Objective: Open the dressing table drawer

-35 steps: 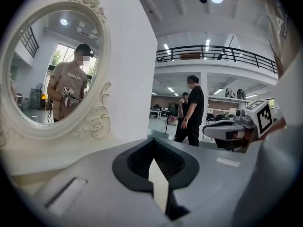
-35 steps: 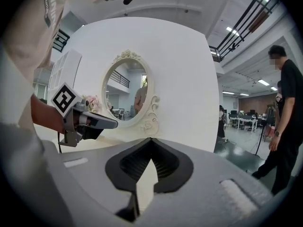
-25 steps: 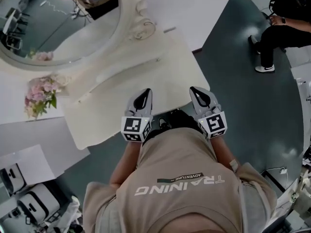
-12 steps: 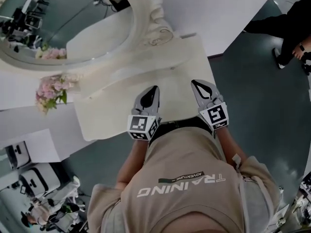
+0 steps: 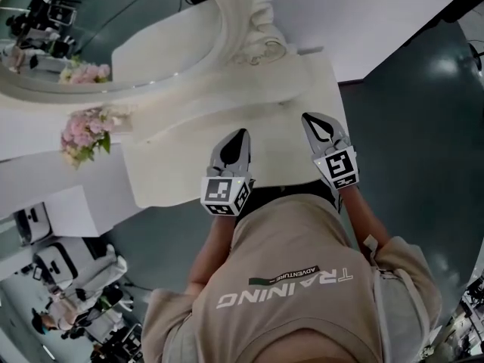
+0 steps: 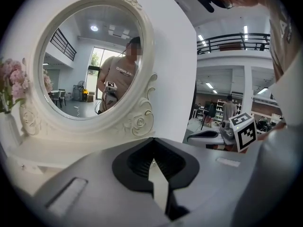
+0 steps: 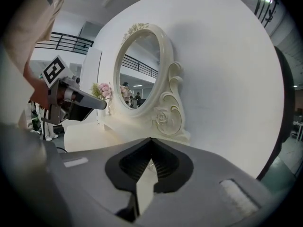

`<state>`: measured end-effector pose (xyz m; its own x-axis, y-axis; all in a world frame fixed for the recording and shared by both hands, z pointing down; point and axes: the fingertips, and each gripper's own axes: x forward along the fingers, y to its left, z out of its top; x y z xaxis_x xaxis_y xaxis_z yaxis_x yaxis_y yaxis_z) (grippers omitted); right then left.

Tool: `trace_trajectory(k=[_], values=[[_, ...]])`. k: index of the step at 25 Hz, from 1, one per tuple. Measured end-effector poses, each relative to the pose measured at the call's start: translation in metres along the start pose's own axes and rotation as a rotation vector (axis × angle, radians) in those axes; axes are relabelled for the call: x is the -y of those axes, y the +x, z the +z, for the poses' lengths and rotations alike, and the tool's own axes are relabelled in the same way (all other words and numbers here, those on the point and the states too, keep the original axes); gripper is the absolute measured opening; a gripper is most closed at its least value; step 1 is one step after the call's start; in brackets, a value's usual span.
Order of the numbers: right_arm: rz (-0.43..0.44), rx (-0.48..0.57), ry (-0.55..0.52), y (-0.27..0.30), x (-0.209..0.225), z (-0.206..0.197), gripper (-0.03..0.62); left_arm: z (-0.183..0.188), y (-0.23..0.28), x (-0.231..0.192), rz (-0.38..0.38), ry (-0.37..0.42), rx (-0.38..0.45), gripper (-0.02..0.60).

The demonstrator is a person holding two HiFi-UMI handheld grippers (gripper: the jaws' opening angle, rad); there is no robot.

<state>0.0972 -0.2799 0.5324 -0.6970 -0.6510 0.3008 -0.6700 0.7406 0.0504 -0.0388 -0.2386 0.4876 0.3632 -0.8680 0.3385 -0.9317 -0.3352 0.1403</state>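
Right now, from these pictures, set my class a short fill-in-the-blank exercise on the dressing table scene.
The mirror on the dressing table is ____ in shape.
The flowers beside the mirror are ____ in colour.
The left gripper and the right gripper both have their jaws ____.
Missing words: oval; pink; shut.

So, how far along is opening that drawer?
Barely begun. Done: nothing, no drawer shows in any view. In hand: the left tool and right tool, both shut and empty, hover over the dressing table. Left: gripping the drawer and pulling it out.
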Motion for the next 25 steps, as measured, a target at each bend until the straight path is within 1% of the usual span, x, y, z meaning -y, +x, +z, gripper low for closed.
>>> trace_trajectory(k=[4, 11, 15, 19, 25], values=[[-0.005, -0.025, 0.02, 0.01, -0.01, -0.004, 0.002, -0.003, -0.003, -0.009, -0.015, -0.012, -0.007, 0.018], [-0.074, -0.04, 0.053, 0.028, -0.02, -0.012, 0.003, -0.007, -0.005, -0.028, -0.045, -0.011, -0.009, 0.018], [-0.116, -0.065, 0.078, 0.043, -0.017, -0.03, 0.003, -0.002, -0.002, -0.03, -0.077, 0.007, 0.001, 0.018], [-0.178, -0.085, 0.115, 0.052, -0.012, -0.048, 0.003, -0.004, -0.001, -0.038, -0.076, -0.007, -0.006, 0.018], [-0.174, -0.151, 0.147, 0.077, -0.012, -0.078, 0.011, -0.001, 0.002, -0.05, -0.082, 0.002, -0.028, 0.018]])
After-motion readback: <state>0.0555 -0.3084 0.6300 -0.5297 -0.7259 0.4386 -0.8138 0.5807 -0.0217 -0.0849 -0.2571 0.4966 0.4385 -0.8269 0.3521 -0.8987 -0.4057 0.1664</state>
